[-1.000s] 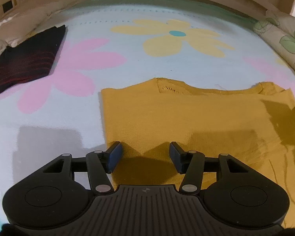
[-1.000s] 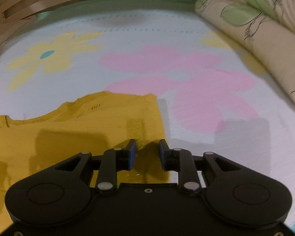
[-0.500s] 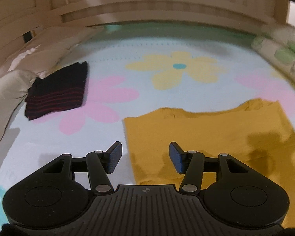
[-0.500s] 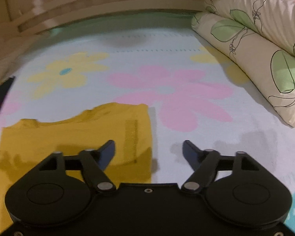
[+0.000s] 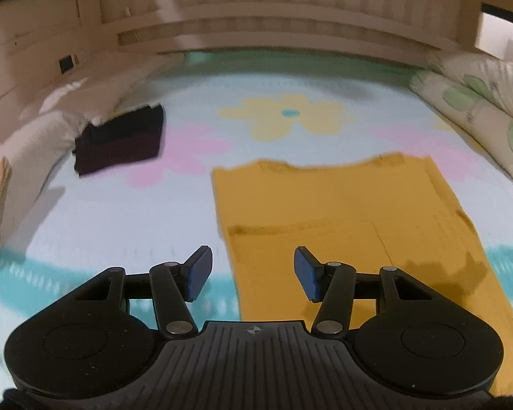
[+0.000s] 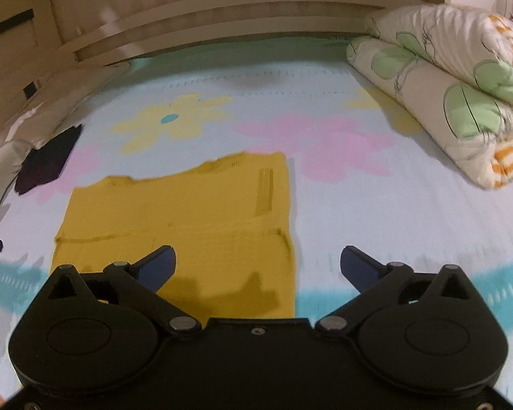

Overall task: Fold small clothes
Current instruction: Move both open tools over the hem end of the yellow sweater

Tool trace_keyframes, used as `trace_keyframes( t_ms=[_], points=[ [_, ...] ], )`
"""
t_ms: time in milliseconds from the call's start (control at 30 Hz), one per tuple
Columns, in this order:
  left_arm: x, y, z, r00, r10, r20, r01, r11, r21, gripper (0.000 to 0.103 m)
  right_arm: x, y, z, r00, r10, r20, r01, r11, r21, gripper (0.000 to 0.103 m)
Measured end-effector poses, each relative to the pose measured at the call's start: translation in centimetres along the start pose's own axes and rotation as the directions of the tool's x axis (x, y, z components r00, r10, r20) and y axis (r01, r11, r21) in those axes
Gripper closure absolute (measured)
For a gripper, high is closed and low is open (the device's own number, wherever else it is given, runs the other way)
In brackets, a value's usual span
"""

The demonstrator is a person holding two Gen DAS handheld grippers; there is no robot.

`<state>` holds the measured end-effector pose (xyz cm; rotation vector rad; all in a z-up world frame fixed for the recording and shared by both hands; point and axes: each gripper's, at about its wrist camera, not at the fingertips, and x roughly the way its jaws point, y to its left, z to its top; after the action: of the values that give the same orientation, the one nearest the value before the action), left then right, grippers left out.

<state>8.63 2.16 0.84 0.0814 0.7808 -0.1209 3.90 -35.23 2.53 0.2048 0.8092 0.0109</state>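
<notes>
A mustard-yellow garment lies flat on the flowered bed sheet, its lower part folded up over itself. My left gripper hovers above the garment's near left edge, open, with nothing between its blue pads. My right gripper hangs over the garment's near right edge; its jaws are opening wide and hold nothing. Both grippers are well clear of the cloth.
A folded dark striped garment lies at the far left by a pale pillow. A rolled flowered quilt lies along the right side. A wooden headboard closes the far end.
Both grippers pulled back and up from the yellow garment. The right gripper let go of the cloth and opened wide. The garment now lies folded on the sheet.
</notes>
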Motion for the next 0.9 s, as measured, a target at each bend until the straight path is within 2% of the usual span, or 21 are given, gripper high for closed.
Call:
trace_keyframes(
  t_ms=[200,333,467,567,700,900],
  points=[
    [-1.1,0.2,-4.6,0.997,-0.022,-0.076,0.022,1.0,0.003,0.052,-1.8,-1.0,-4.0,0.994,0.062,-0.087,-0.058,0.997,0.045,0.0],
    [-1.4,0.8,-7.2,0.991,-0.016,-0.13,0.017,1.0,0.003,0.052,-1.5,-2.0,-7.0,0.979,0.088,-0.182,-0.076,0.994,0.076,0.0],
    [-1.4,1.6,-9.0,0.985,-0.029,-0.171,0.027,1.0,-0.013,0.052,-0.6,-3.3,-9.3,0.956,0.062,-0.285,-0.043,0.996,0.074,0.0],
    [-1.1,2.0,-10.2,0.974,-0.041,-0.221,0.035,0.999,-0.028,0.052,0.0,-4.5,-10.7,0.934,0.087,-0.347,-0.048,0.992,0.119,0.0],
    [-0.8,2.3,-11.4,0.956,-0.073,-0.284,0.061,0.997,-0.051,0.052,0.4,-5.6,-12.4,0.908,0.13,-0.399,-0.059,0.981,0.186,0.0],
    [0.5,2.3,-12.5,0.933,-0.083,-0.351,0.062,0.996,-0.07,0.052,1.9,-5.2,-13.8,0.871,0.132,-0.474,-0.053,0.983,0.177,0.0]
  ],
)
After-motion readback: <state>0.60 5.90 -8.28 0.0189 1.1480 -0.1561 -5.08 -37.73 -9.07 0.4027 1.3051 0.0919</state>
